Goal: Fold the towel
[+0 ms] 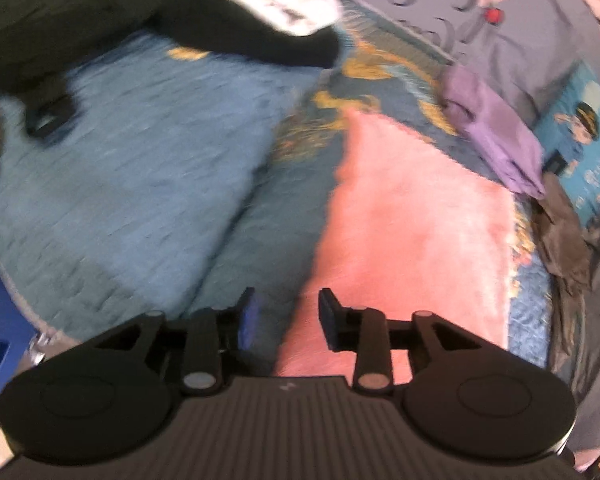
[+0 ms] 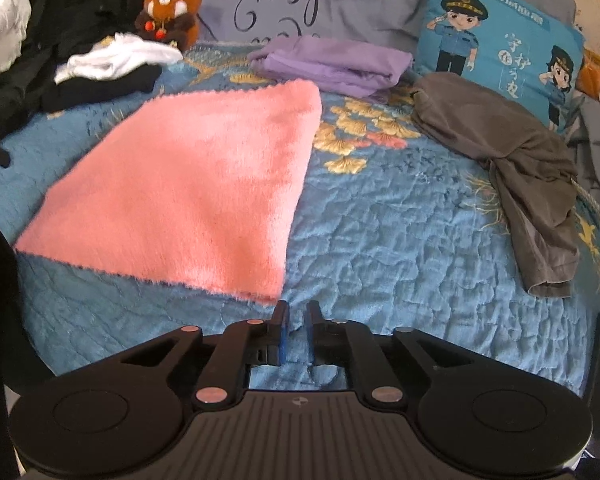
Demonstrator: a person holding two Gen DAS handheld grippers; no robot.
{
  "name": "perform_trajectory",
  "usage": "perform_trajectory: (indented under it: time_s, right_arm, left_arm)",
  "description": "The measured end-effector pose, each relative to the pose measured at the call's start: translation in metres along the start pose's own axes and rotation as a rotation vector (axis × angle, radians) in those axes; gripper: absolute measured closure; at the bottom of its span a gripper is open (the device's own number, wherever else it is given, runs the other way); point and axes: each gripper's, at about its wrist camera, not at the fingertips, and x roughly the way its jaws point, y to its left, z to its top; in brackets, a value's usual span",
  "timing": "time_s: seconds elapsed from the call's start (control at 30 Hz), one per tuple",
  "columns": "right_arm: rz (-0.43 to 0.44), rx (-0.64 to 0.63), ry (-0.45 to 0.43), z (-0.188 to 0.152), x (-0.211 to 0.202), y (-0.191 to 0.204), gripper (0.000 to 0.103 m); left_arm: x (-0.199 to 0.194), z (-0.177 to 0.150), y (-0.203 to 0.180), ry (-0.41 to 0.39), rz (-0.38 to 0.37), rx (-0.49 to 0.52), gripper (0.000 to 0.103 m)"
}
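1. Blue quilted bedspread (image 2: 400,240) with yellow leaf prints covers a bed crowded with laundry and cushions.
2. A pink towel (image 2: 192,184) lies spread flat on the bedspread, slightly skewed, its near corner just ahead of the right gripper (image 2: 296,316).
3. The right gripper hovers low over the quilt at that corner, its jaws nearly together with only a narrow gap, holding nothing.
4. The left gripper (image 1: 286,316) hangs above the towel's left edge, jaws well apart and empty; its view is blurred.
5. In the left view the pink towel (image 1: 412,232) fills the right of the frame, with blue bedspread (image 1: 120,184) to the left.
6. A folded purple cloth (image 2: 332,62) sits beyond the towel's far edge, near the pillows.
7. A crumpled grey garment (image 2: 516,160) sprawls to the right, well apart from the towel, beside a blue cartoon cushion (image 2: 504,36) showing two uniformed figures.
8. A grey pillow (image 2: 300,0) with looping script leans at the head of the bed.
9. An orange stuffed toy (image 2: 172,12) sits at the far left, next to a heap of black clothes (image 2: 80,32) topped by a white garment (image 2: 120,56).
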Motion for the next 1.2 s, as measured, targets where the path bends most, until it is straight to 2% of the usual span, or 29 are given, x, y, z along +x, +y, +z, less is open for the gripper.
perform_trajectory:
  time_s: [0.07,0.13,0.2,0.23,0.43,0.53,0.63,0.8,1.0,1.07,1.1,1.2]
  right_arm:
    - [0.016,0.024,-0.009,0.002,-0.002,-0.003,0.086]
    - [0.042,0.066,-0.008,0.004,-0.002,-0.008,0.086]
    - [0.067,0.108,-0.005,0.004,-0.001,-0.013,0.084]
    - [0.080,0.129,-0.004,0.004,0.000,-0.015,0.083]
    - [0.154,0.253,0.007,0.004,0.006,-0.028,0.077]
    - [0.158,0.263,0.003,0.003,0.008,-0.029,0.077]
    - [0.153,0.249,-0.008,0.002,0.010,-0.029,0.076]
    - [0.174,0.245,-0.013,0.000,0.014,-0.034,0.076]
    - [0.224,0.282,-0.012,0.000,0.019,-0.043,0.076]
    - [0.239,0.292,-0.011,0.000,0.021,-0.045,0.076]
    - [0.243,0.294,-0.009,0.000,0.022,-0.045,0.075]
    - [0.258,0.300,-0.008,0.000,0.024,-0.046,0.075]
  left_arm:
    - [0.003,0.008,-0.022,-0.004,-0.020,0.069,0.051]
    - [0.007,0.018,-0.051,-0.011,-0.032,0.171,0.026]
    - [0.012,0.028,-0.086,-0.033,-0.029,0.294,0.015]
    - [0.015,0.033,-0.104,-0.044,-0.028,0.353,0.012]
    - [0.055,0.069,-0.209,-0.033,-0.083,0.602,0.012]
    - [0.084,0.075,-0.264,-0.039,-0.039,0.775,0.012]
    - [0.109,0.074,-0.303,-0.065,-0.011,0.966,0.012]
    - [0.142,0.079,-0.332,-0.038,-0.151,1.181,0.012]
    - [0.176,0.076,-0.353,0.014,-0.182,1.366,0.012]
    - [0.185,0.077,-0.357,0.071,-0.202,1.400,0.012]
    - [0.190,0.077,-0.358,0.114,-0.220,1.410,0.015]
    - [0.200,0.076,-0.362,0.202,-0.246,1.424,0.032]
